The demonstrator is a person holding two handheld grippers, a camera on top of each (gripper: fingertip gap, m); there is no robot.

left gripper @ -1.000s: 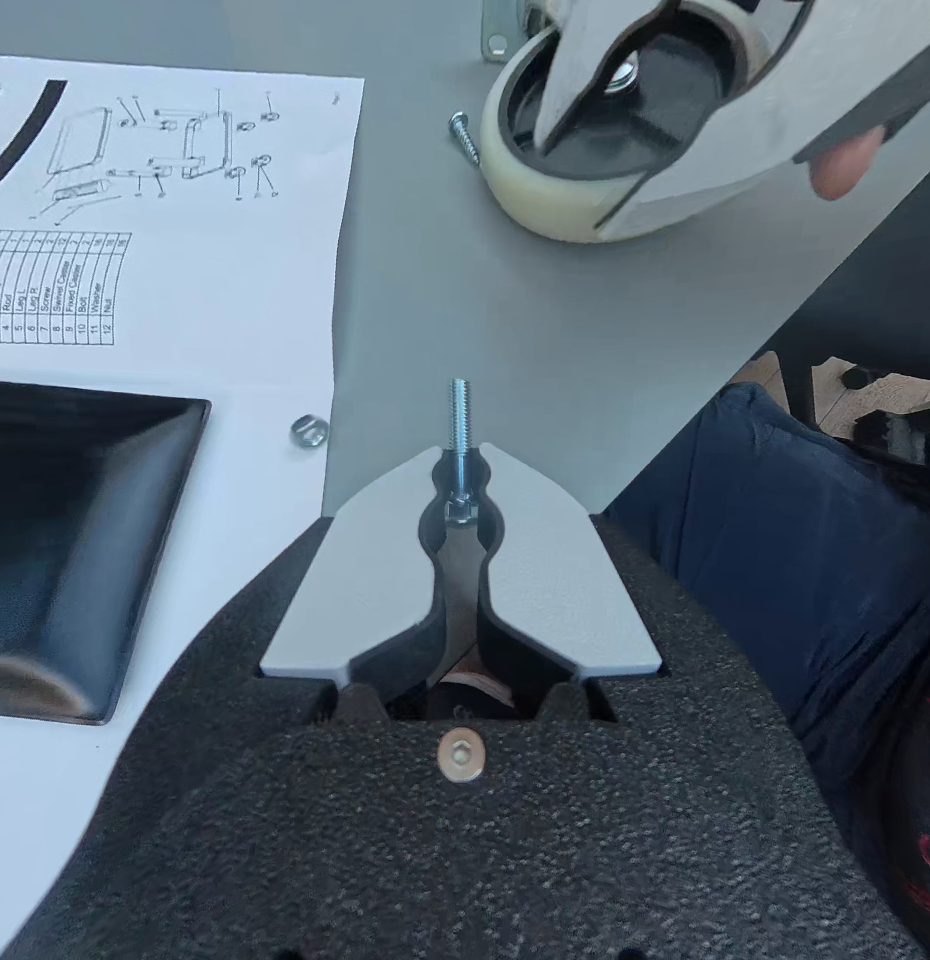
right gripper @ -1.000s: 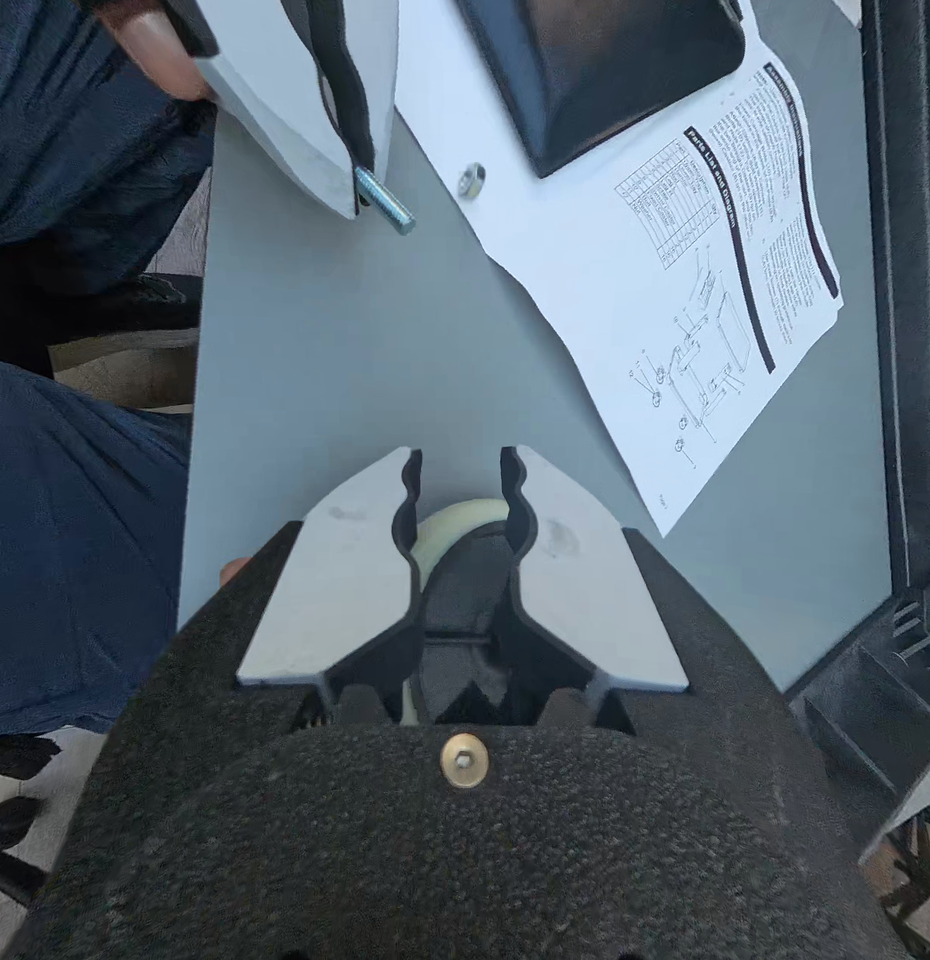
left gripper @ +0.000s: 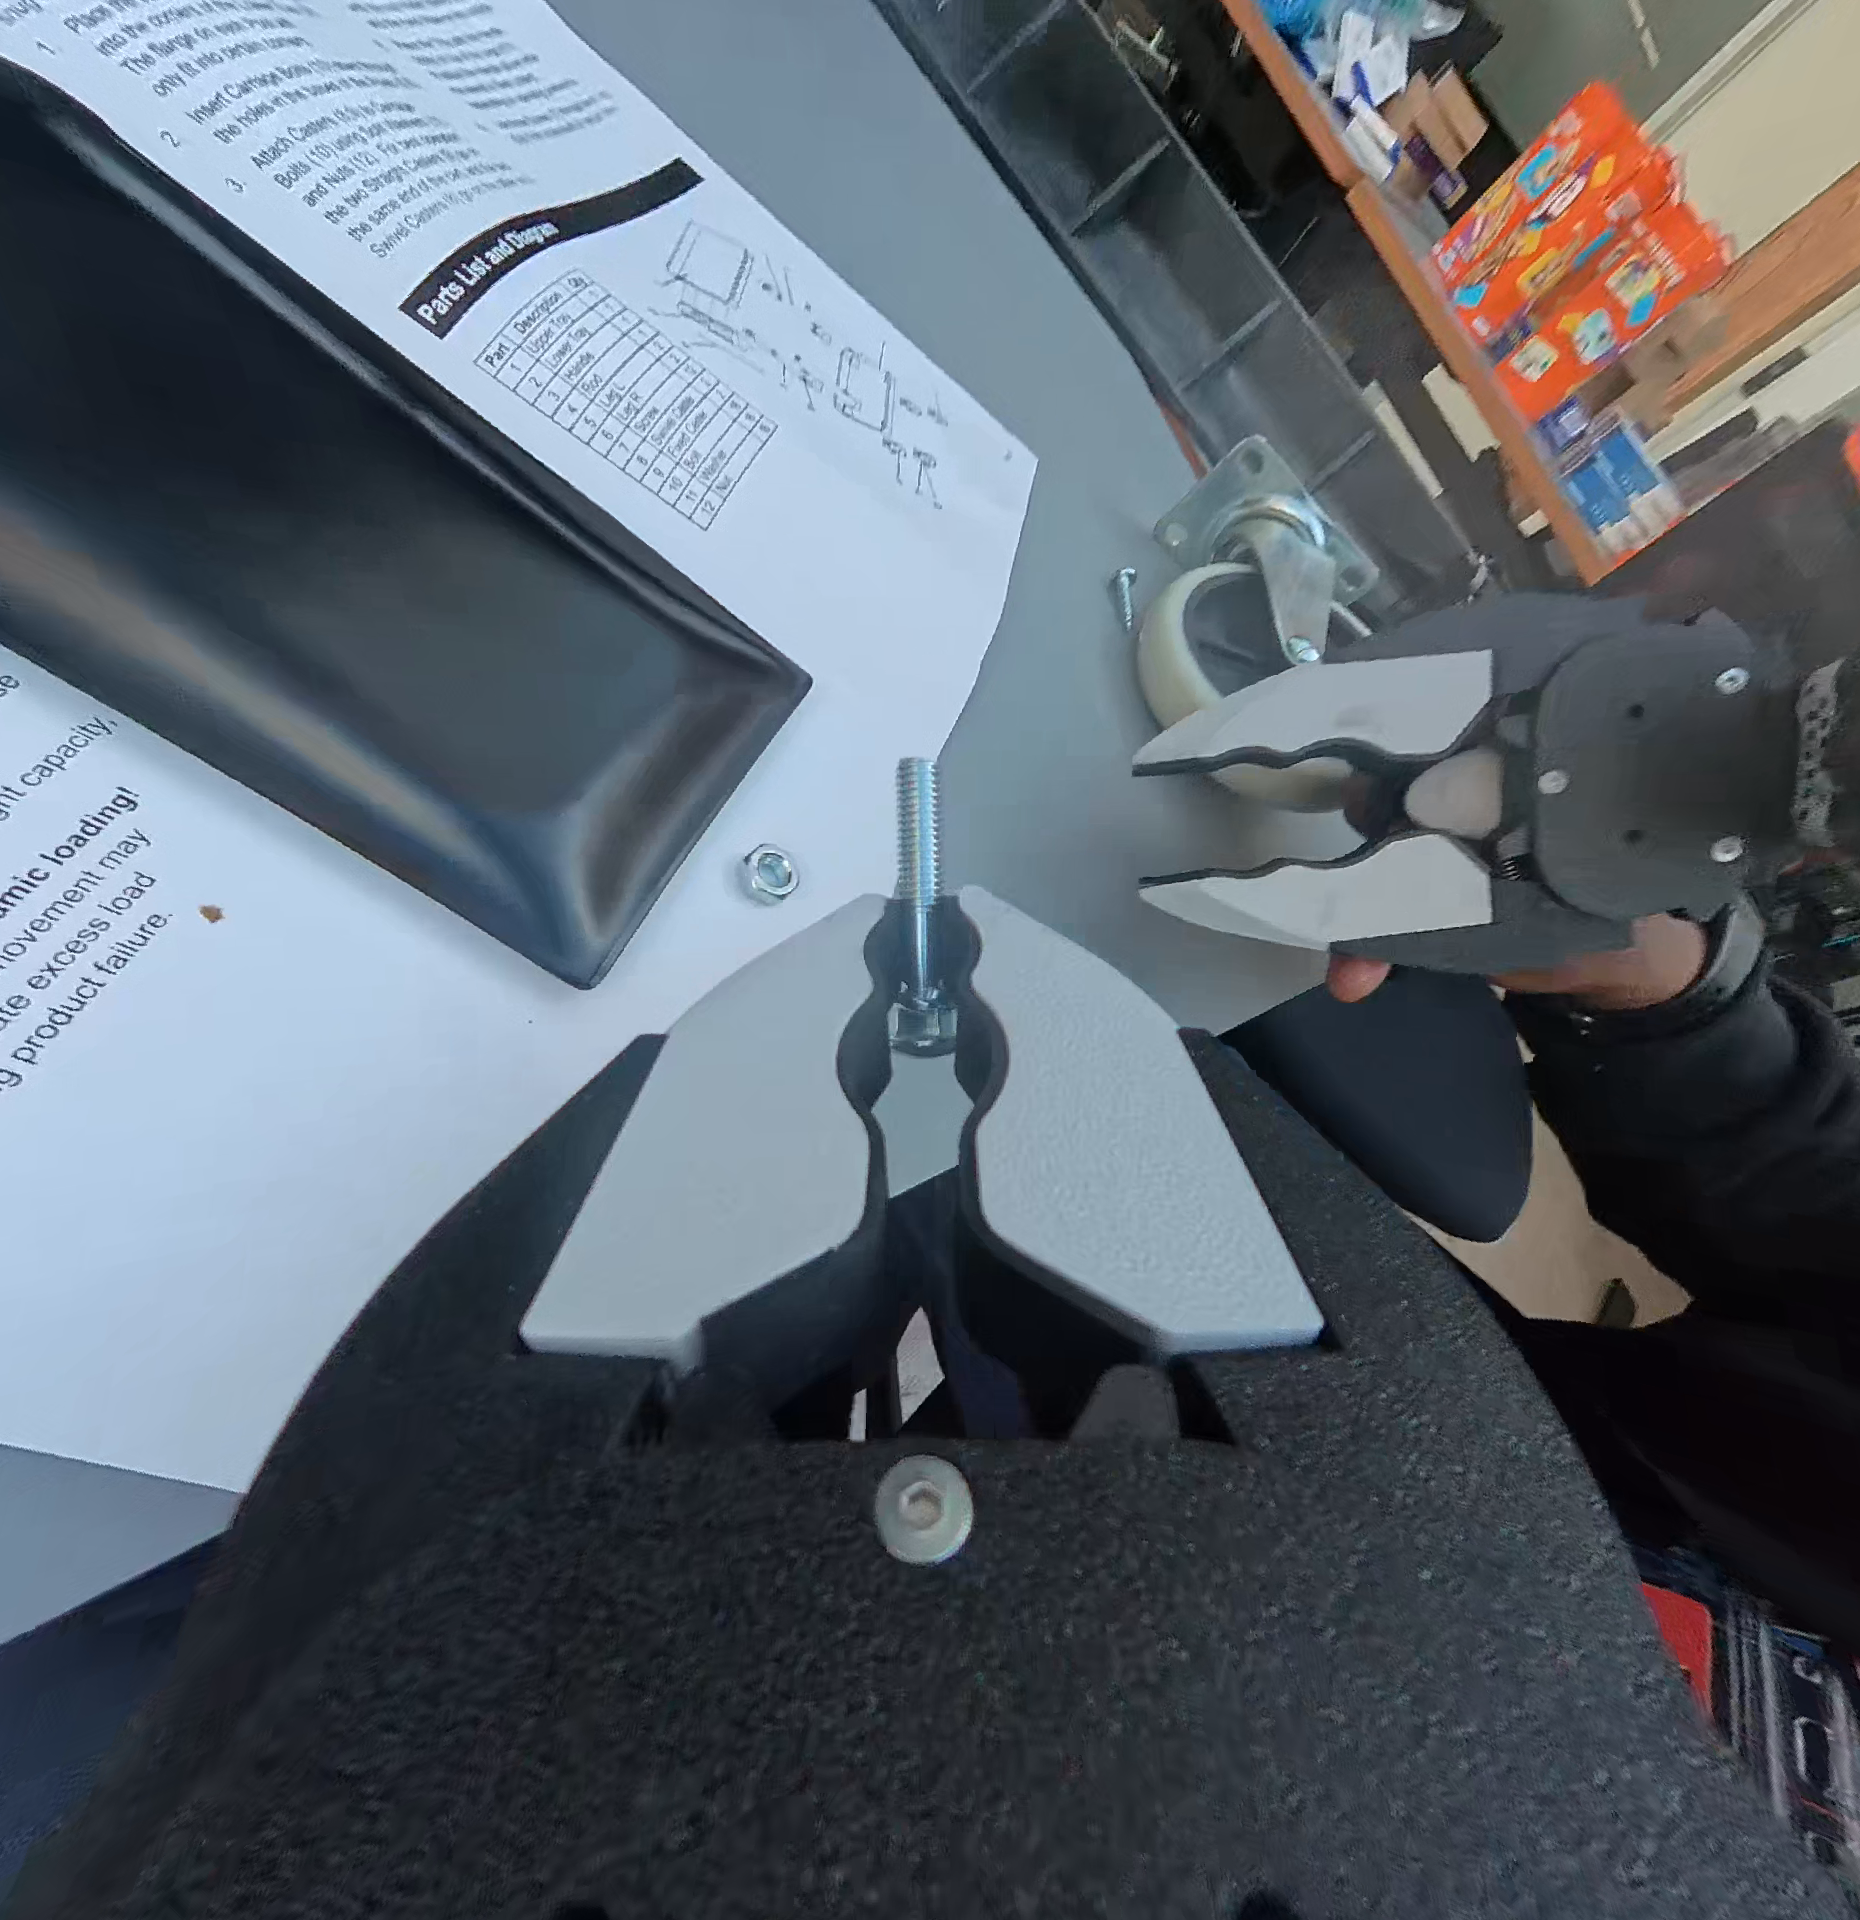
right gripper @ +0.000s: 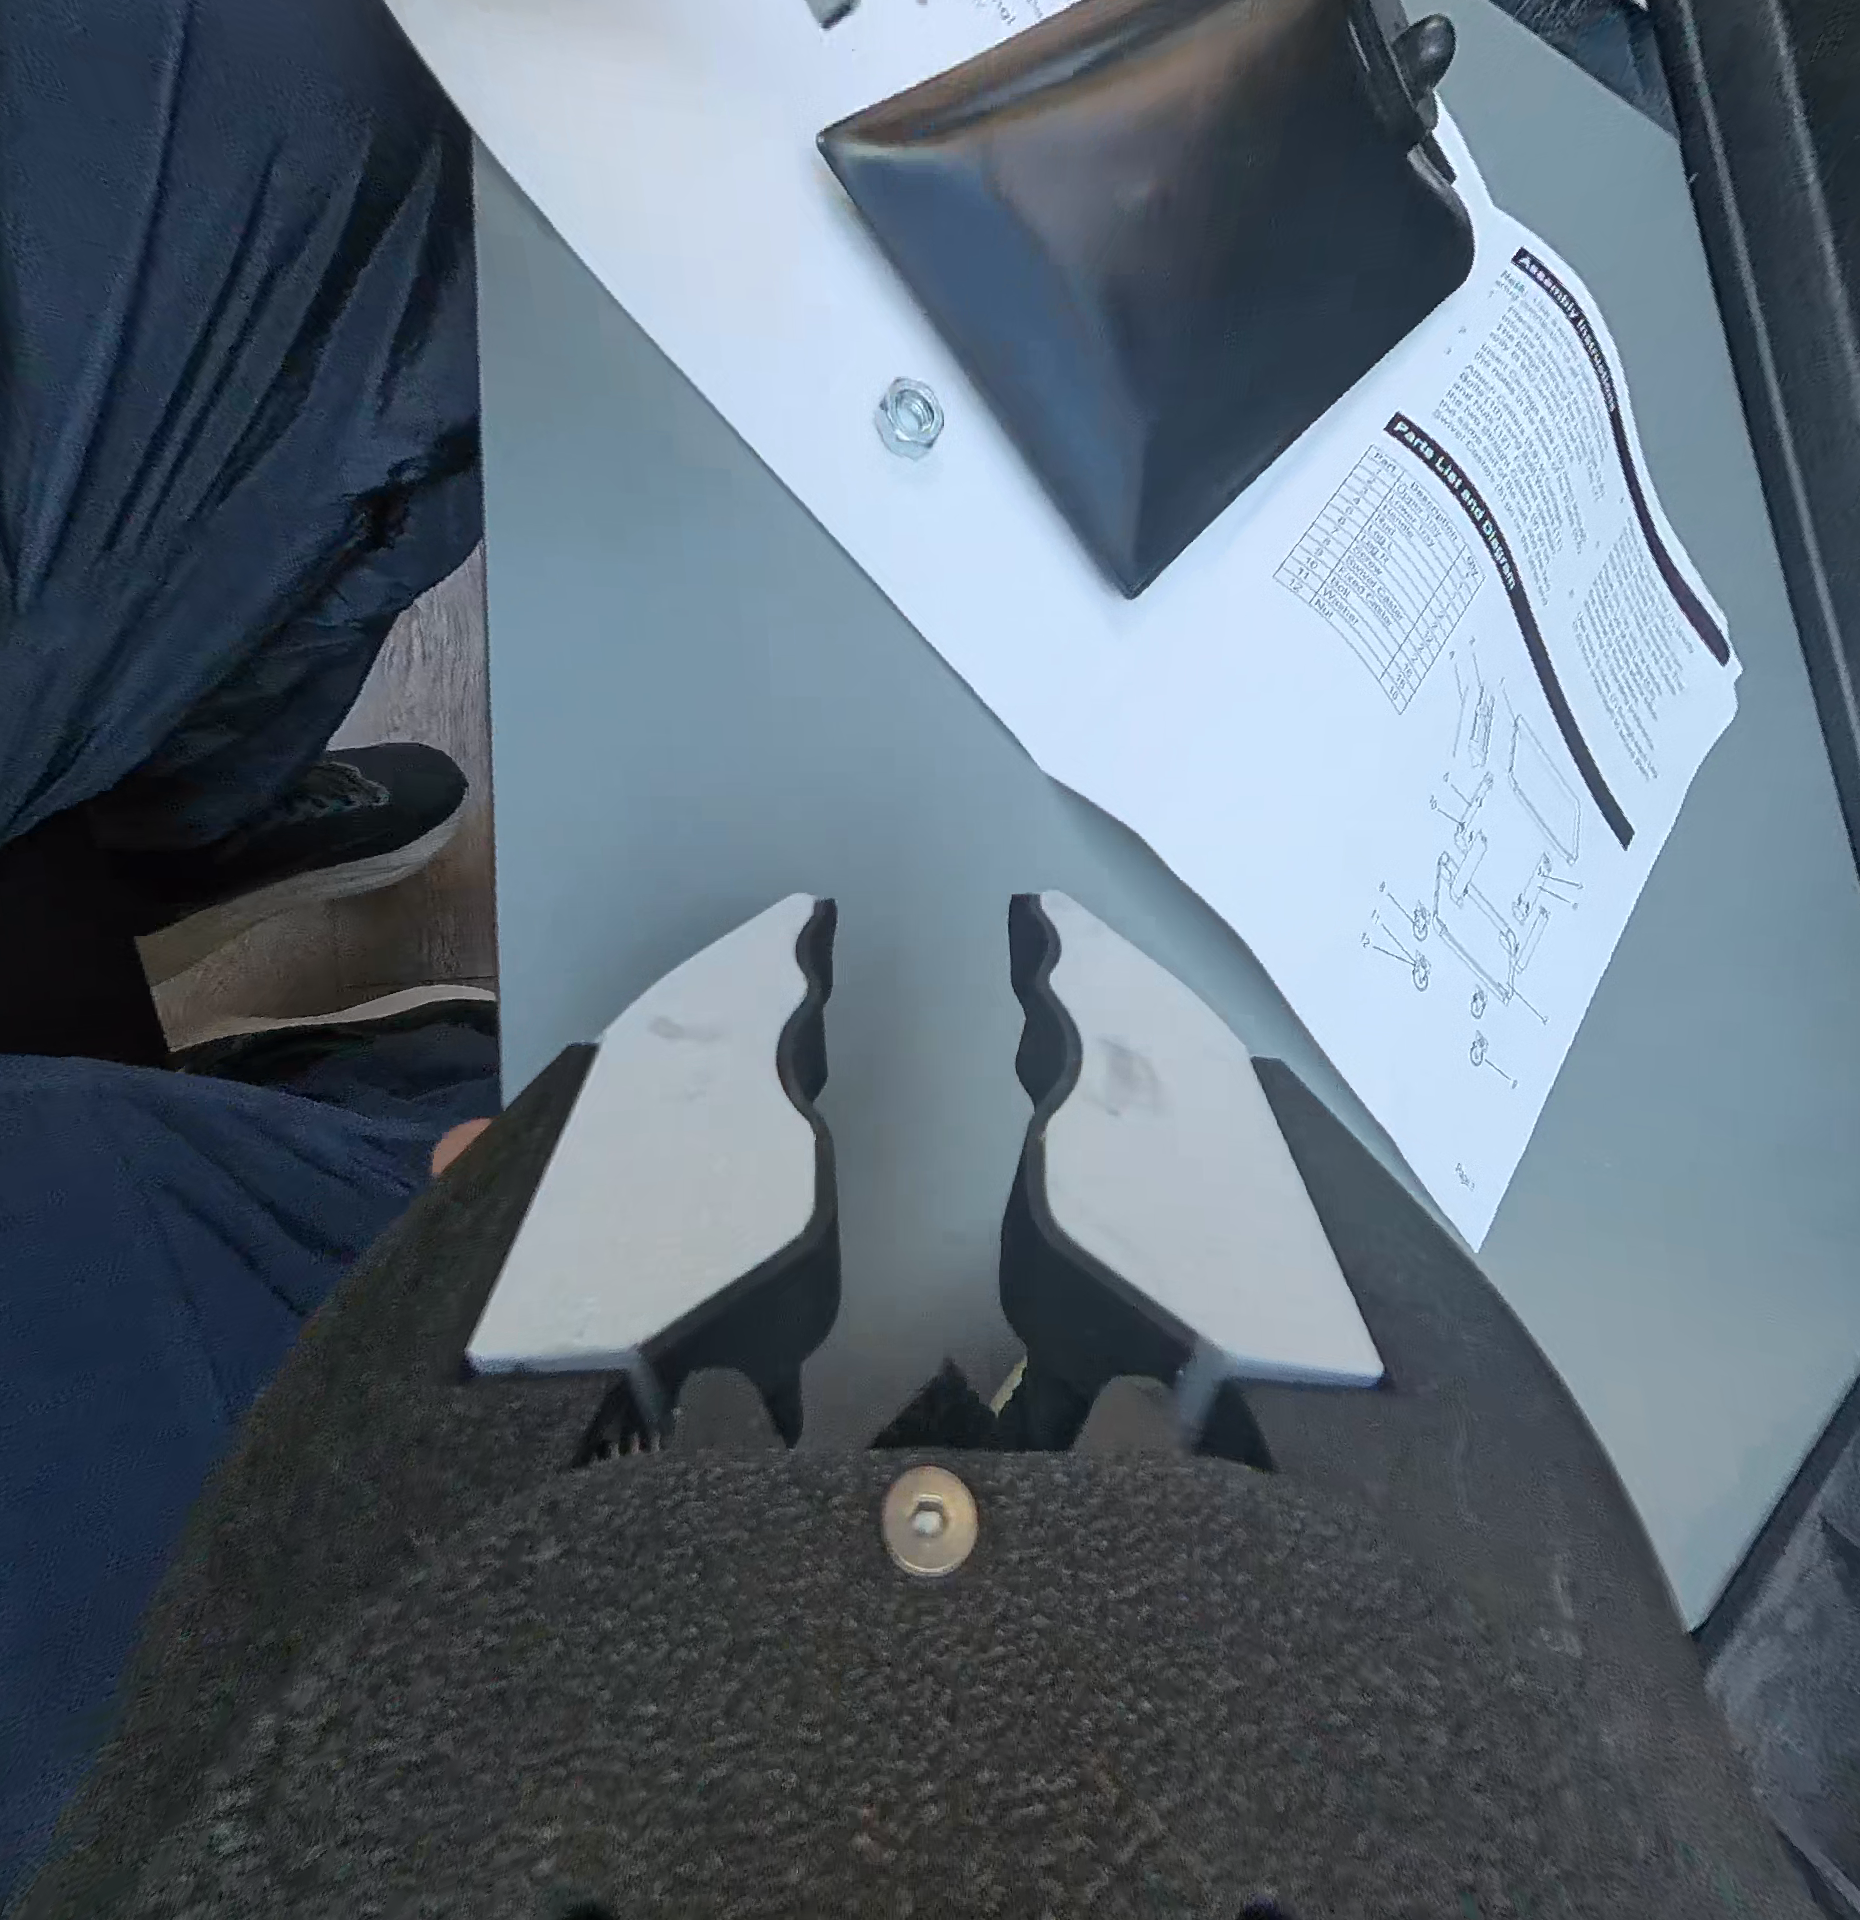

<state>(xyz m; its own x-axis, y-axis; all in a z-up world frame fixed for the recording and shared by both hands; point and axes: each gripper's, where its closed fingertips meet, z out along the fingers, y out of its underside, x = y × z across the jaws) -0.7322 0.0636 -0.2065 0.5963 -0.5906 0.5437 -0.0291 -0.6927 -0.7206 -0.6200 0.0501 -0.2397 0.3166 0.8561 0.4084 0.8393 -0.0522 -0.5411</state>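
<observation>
The left gripper clamps a silver bolt by its shank, thread pointing out just beside a loose nut on the instruction sheet, while the right gripper, jaws apart and empty, hangs over the grey table near that nut.

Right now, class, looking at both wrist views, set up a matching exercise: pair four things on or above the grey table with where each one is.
Things:
1. bolt
2. nut
3. caster wheel
4. black tray

Places:
A. lying loose on the paper, by the tray's corner
B. resting across the instruction sheet
C. clamped between the left gripper fingers
D. on the table behind the open right gripper

Pairs: 1-C, 2-A, 3-D, 4-B
</observation>
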